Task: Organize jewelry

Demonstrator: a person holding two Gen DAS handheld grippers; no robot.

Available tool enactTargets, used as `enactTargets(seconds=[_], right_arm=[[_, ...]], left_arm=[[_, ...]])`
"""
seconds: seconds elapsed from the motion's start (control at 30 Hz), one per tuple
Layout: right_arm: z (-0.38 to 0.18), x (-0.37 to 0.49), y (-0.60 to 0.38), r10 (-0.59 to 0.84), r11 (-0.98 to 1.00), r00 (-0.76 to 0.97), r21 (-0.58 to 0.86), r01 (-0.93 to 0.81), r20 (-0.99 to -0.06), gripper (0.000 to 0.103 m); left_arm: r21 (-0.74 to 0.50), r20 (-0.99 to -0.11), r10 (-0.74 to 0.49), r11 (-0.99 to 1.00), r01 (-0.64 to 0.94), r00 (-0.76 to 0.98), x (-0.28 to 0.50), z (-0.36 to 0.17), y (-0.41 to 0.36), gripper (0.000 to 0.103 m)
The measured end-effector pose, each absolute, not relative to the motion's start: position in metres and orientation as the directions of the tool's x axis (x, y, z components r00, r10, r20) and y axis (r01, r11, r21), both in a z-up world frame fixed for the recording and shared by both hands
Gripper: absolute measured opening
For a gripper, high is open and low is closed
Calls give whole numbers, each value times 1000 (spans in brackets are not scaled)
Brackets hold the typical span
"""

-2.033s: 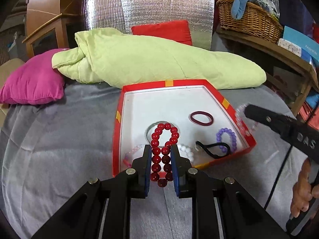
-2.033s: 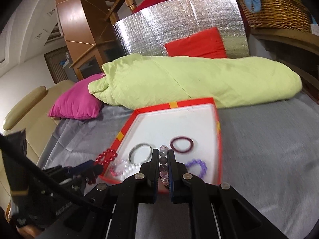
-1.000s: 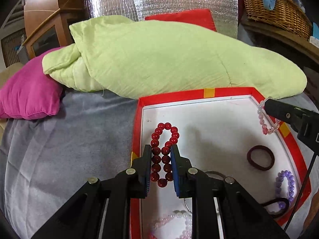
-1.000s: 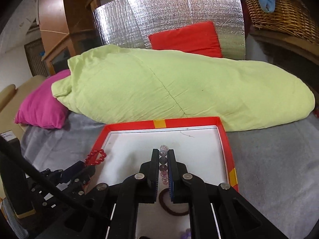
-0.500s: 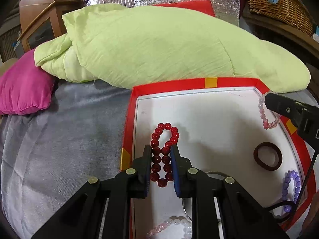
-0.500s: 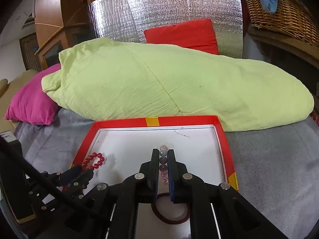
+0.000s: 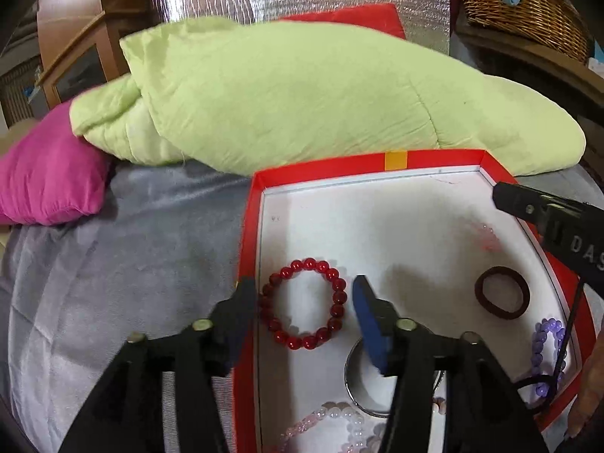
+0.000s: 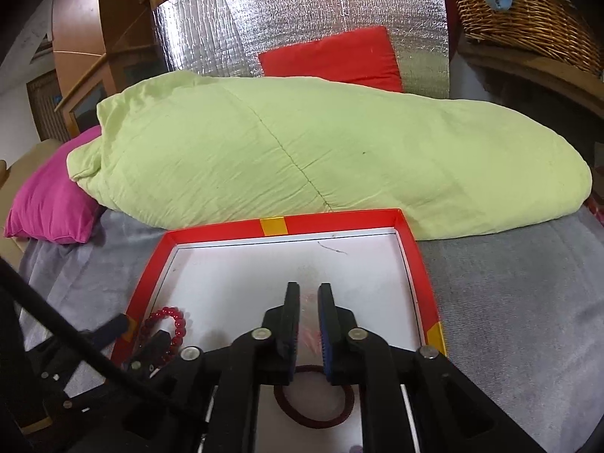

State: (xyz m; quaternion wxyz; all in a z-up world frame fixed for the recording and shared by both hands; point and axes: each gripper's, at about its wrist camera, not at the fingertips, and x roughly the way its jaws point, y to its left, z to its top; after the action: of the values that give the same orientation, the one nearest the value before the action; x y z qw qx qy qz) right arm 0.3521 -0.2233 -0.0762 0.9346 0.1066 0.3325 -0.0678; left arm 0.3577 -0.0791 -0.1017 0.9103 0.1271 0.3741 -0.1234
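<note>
**Both bracelets going down in the red tray**

I have the left gripper (image 7: 302, 298) over the near left corner of the shallow red-rimmed cardboard tray with a white floor (image 7: 377, 162), which sits on the grey bedspread (image 7: 132, 264). Its jaws are opening, and the ring of glossy dark-red beads (image 7: 304, 304) lies round on the tray floor between them, untouched by either pad. The right gripper (image 8: 308, 313) is also opening its jaws over the middle of the tray; a blurred pink smear between them looks to me like the pale pink bead bracelet (image 7: 487, 236) dropping out, so I judge it released.

Already in the tray: a maroon elastic hair band (image 7: 502, 292), a lilac bead bracelet (image 7: 545, 343), a thin silver bangle (image 7: 362, 389) and a clear-and-pink bead strand (image 7: 332, 421). I see no jewelry left on the bed, so the sorting seems nearly finished.

Only readable writing: white letters "DAS" on the right gripper's black body, cut off at the frame edge.
</note>
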Motion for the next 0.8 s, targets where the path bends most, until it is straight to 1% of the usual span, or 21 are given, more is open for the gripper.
enactTargets(seconds=[0.03, 0.07, 0.23, 0.4, 0.43, 0.47, 0.5, 0.53, 0.6, 0.77, 0.8], right_arm=[[-76, 352, -223, -57, 968, 770, 154, 199, -635, 29], [-75, 351, -224, -59, 968, 772, 153, 200, -632, 30], [-72, 347, -228, -72, 967, 778, 148, 209, -624, 31], [-62, 337, -230, -98, 968, 785, 124, 217, -612, 32], [-60, 336, -230, -102, 969, 784, 117, 218, -612, 34], [-57, 332, -230, -111, 969, 783, 109, 222, -611, 42], [-54, 327, -232, -119, 967, 785, 108, 230, -608, 55], [-51, 323, -233, -122, 965, 788, 112, 235, -603, 62], [-42, 307, -238, -126, 961, 801, 127, 245, -585, 63], [-22, 269, -245, -148, 957, 799, 119, 264, -582, 64], [-18, 260, -246, -154, 956, 798, 117, 270, -582, 65]], left_arm=[[148, -708, -128, 935, 322, 695, 355, -99, -79, 61], [151, -705, -127, 935, 322, 698, 353, -97, -79, 65], [154, -695, -118, 939, 307, 709, 344, -90, -74, 74], [211, -666, -59, 941, 264, 744, 329, -77, -69, 75], [214, -659, -56, 942, 257, 751, 325, -74, -67, 76], [217, -652, -51, 943, 251, 757, 321, -70, -66, 77], [225, -642, -42, 944, 240, 765, 315, -66, -64, 80], [235, -628, -30, 945, 226, 778, 308, -61, -62, 80], [239, -609, -25, 947, 213, 793, 296, -53, -61, 81], [214, -585, -46, 954, 209, 810, 265, -36, -55, 81], [210, -580, -49, 955, 208, 813, 259, -32, -53, 84]])
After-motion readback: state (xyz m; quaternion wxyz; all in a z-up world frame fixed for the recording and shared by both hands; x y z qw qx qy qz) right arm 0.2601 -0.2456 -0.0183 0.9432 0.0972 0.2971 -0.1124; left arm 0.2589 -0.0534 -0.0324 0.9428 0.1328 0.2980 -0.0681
